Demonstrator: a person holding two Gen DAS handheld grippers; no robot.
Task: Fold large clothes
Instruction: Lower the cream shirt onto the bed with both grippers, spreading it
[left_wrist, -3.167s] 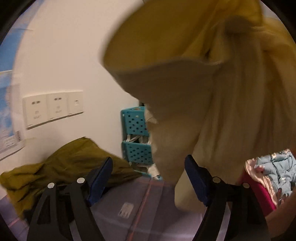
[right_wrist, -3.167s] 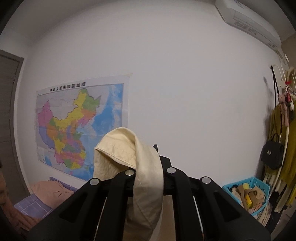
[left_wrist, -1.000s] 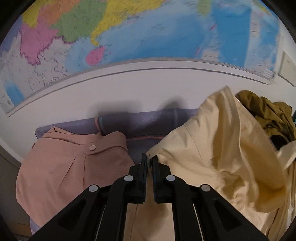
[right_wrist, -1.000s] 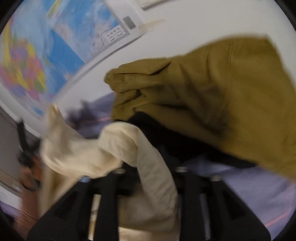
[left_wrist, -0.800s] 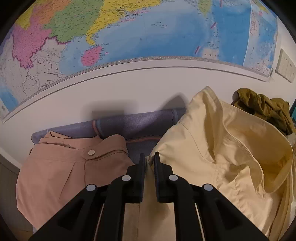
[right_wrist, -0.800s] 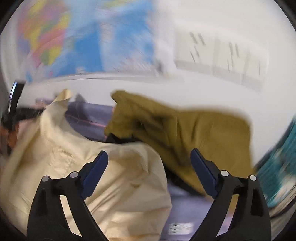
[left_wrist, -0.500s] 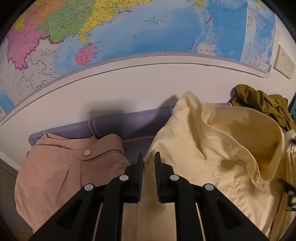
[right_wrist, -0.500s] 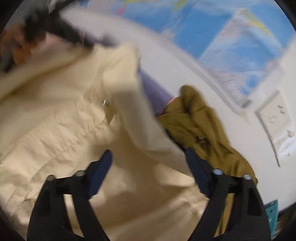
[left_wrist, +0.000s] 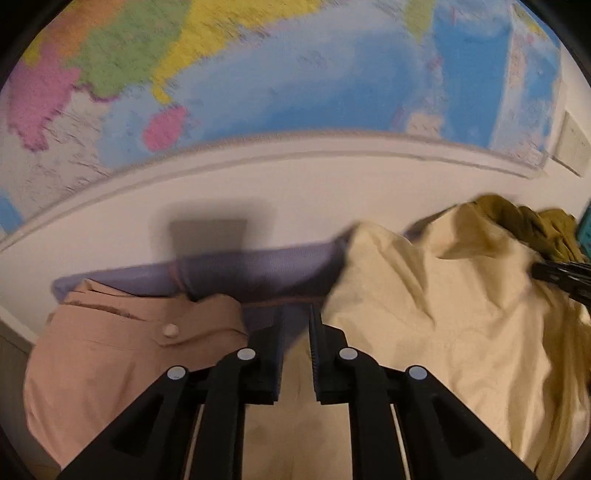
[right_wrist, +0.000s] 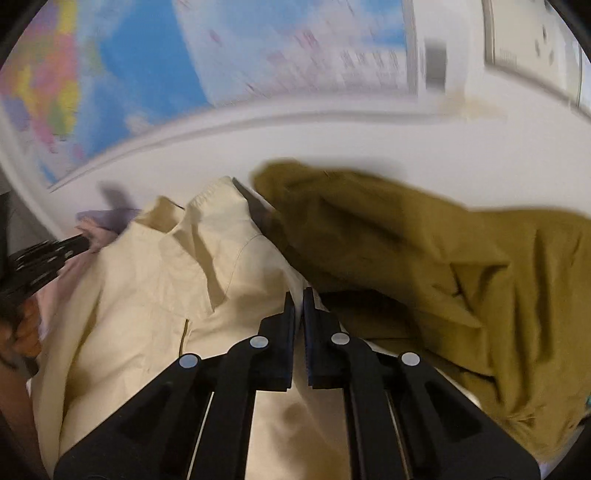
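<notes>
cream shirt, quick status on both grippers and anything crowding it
Left gripper shut on cream shirt. Right gripper just closed on its other edge. Olive garment crowds the right, pink shirt the left.

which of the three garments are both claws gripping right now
The pale yellow shirt: it runs between the jaws of the left claw and the right claw. The pink shirt and olive garment lie untouched beside it.

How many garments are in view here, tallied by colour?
Cream shirt: 1
Pink shirt: 1
Olive-brown garment: 1
Total: 3
</notes>
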